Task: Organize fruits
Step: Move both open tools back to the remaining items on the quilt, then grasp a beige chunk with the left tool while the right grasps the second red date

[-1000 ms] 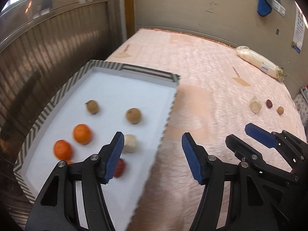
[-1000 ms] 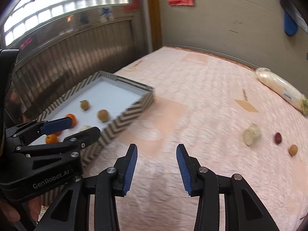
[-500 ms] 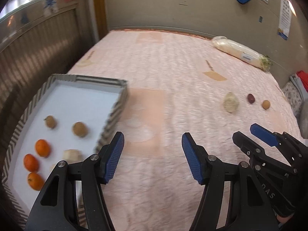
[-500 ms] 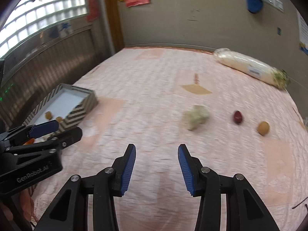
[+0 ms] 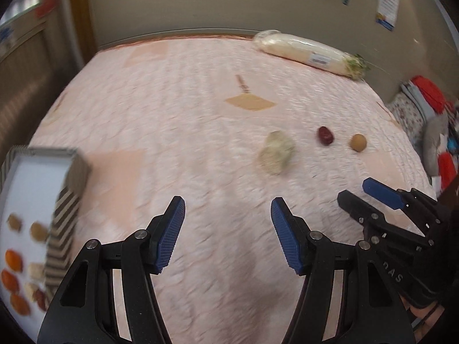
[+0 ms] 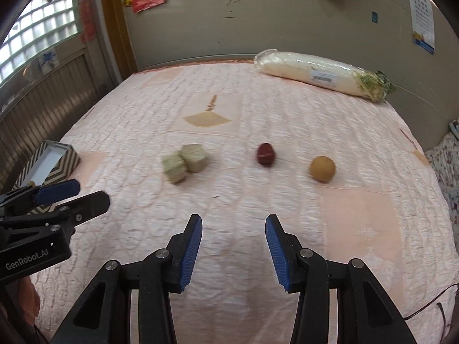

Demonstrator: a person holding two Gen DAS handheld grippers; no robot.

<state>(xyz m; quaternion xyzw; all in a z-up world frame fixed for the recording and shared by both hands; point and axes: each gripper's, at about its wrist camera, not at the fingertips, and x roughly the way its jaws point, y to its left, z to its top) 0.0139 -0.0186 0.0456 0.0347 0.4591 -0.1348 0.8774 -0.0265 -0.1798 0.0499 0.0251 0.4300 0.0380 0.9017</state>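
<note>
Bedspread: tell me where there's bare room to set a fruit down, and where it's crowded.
The bedspread lies bare between the striped tray and the two pale cubes, also from the open right gripper up to the fruit row. It is crowded along that row: cubes, red fruit, brown fruit. The wrapped radish fills the far edge.

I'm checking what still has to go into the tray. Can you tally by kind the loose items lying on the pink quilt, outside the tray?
Pale beige cube-shaped blocks: 2
Dark red oval fruit: 1
Round golden-brown fruit: 1
Long white radish wrapped in clear plastic: 1
Total: 5
</note>
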